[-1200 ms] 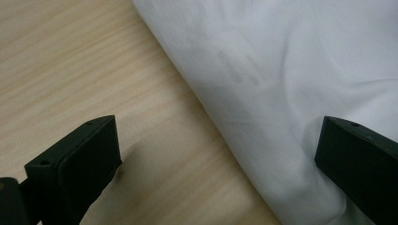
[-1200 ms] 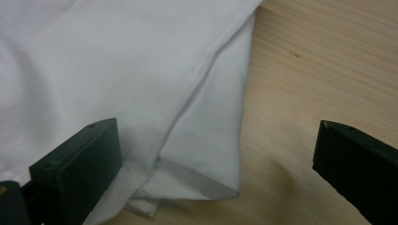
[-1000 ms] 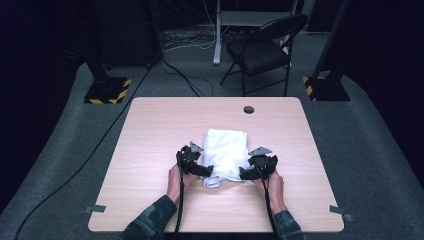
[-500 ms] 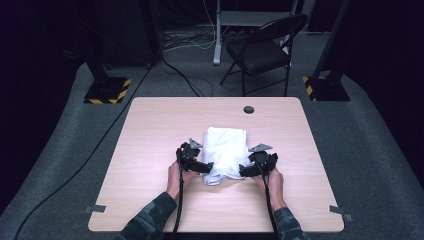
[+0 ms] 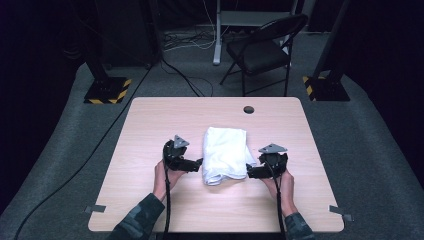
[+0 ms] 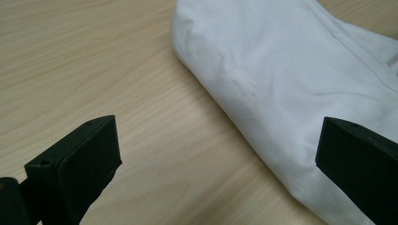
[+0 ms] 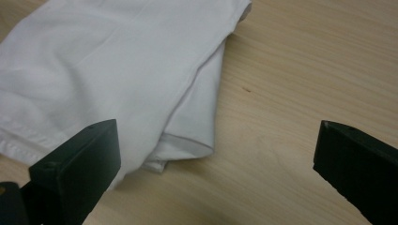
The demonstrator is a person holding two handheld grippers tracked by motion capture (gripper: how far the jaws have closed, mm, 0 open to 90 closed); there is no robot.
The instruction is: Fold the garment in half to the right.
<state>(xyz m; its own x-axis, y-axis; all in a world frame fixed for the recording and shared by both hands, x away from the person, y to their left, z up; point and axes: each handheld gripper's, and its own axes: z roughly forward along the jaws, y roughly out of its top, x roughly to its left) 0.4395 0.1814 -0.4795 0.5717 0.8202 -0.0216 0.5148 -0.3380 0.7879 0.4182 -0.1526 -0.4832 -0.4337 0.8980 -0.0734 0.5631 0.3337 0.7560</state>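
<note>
A folded white cloth lies on the middle of the wooden table. My left gripper sits just off its left edge, pointing at it, open with nothing between the jaws. In the left gripper view the cloth has its rounded fold between the jaws of the left gripper. My right gripper is at the cloth's near right corner, open. The right gripper view shows the layered corner of the cloth over the left jaw of the right gripper.
A round cable hole is in the table's far edge. A black folding chair stands behind the table. Stand bases with yellow-black tape sit on the grey carpet, and cables trail across the floor.
Both grippers have drawn apart, the left going left and the right going right, off the cloth's near edge. The cloth lies a little flatter.
</note>
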